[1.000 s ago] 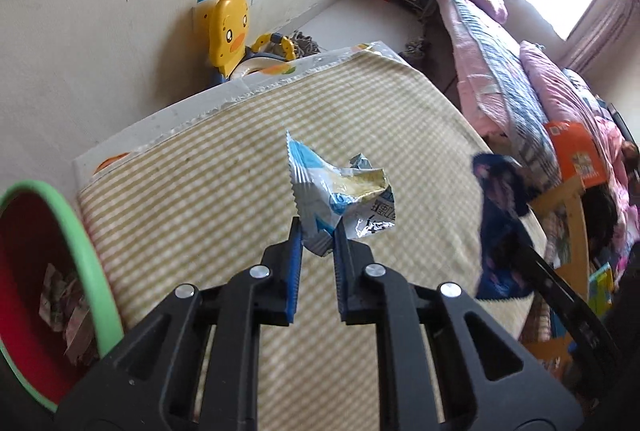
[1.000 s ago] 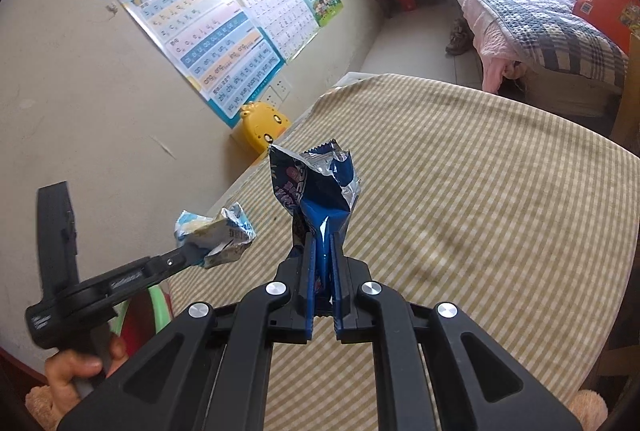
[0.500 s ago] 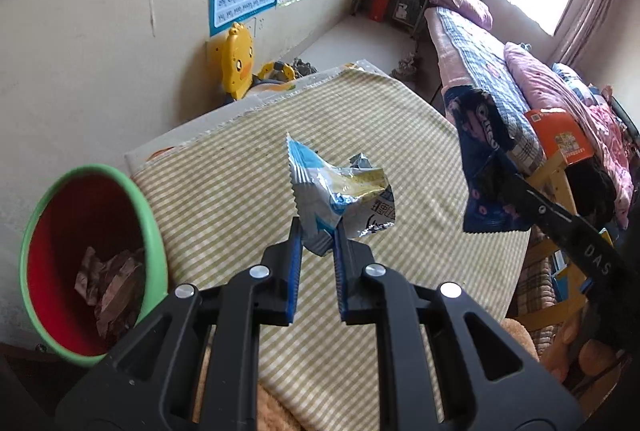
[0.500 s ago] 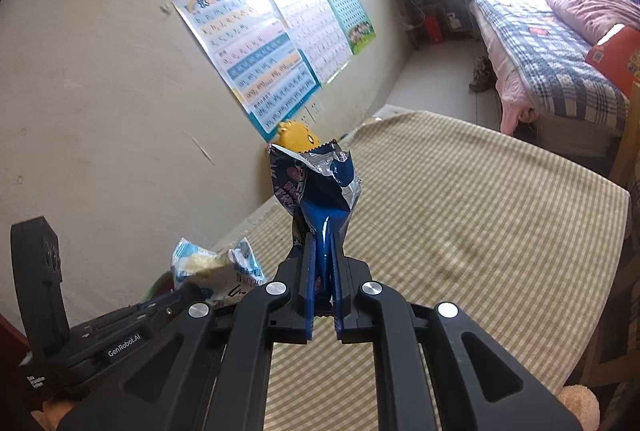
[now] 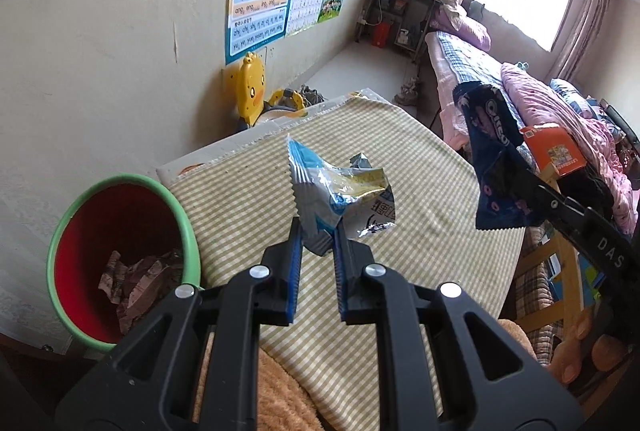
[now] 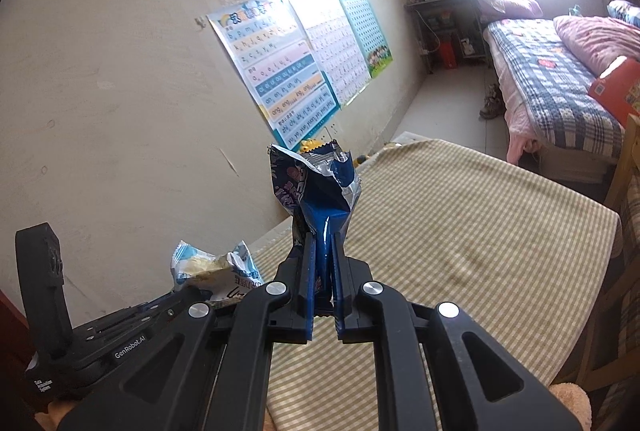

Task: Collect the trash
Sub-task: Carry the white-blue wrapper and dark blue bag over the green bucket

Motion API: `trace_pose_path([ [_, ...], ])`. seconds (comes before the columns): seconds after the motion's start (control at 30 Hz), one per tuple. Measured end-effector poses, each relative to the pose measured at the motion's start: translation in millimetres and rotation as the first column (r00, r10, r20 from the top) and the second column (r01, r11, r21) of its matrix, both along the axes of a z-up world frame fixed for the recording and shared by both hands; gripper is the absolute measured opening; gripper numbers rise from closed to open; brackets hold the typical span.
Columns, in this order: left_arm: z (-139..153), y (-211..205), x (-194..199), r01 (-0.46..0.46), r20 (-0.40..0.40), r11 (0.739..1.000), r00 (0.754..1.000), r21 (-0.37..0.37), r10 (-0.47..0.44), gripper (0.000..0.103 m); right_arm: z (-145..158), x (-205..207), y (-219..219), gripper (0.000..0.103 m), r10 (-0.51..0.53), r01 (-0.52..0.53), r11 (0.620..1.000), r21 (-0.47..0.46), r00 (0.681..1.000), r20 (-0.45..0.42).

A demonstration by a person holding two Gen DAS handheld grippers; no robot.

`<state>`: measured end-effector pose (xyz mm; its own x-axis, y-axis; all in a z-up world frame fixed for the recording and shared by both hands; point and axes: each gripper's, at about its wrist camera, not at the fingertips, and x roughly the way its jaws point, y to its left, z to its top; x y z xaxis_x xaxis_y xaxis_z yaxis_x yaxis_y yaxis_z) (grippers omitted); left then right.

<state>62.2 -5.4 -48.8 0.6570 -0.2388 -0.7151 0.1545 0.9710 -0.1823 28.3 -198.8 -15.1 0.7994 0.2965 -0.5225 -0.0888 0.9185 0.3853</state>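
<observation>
My left gripper (image 5: 317, 231) is shut on a crumpled light-blue and silver snack wrapper (image 5: 340, 191), held in the air above the checked tablecloth (image 5: 420, 191). My right gripper (image 6: 322, 243) is shut on a dark-blue cookie wrapper (image 6: 316, 191), also lifted off the table. The dark-blue wrapper (image 5: 494, 159) shows at the right of the left wrist view, and the light-blue wrapper (image 6: 212, 267) shows at lower left of the right wrist view. A red bin with a green rim (image 5: 120, 183) stands beside the table's left edge, below and left of my left gripper, with crumpled paper inside.
A yellow duck-shaped child seat (image 5: 252, 87) stands against the wall behind the table. Posters (image 6: 288, 63) hang on the wall. A bed (image 6: 560, 91) with checked and pink bedding lies to the right. A wooden chair (image 5: 560, 271) and an orange box (image 5: 554, 151) are at the right.
Both grippers rose and pulled back from the table with their wrappers. The red bin came fully into the left wrist view, and the dark-blue wrapper moved higher on the right.
</observation>
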Motion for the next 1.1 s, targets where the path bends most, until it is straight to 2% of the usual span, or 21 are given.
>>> trace_pose_path([
  [0.5,10,32,-14,-0.081,0.056,0.996,0.995,0.023,0.08,0.014,3,-6,36,0.008,0.076,-0.076,0.996,-0.038,0.997,-0.005],
  [1.1,1,59,-13,-0.146,0.032,0.989,0.989,0.015,0.145,0.014,-8,-4,57,0.008,0.122,-0.124,0.991,-0.048,0.992,-0.043],
])
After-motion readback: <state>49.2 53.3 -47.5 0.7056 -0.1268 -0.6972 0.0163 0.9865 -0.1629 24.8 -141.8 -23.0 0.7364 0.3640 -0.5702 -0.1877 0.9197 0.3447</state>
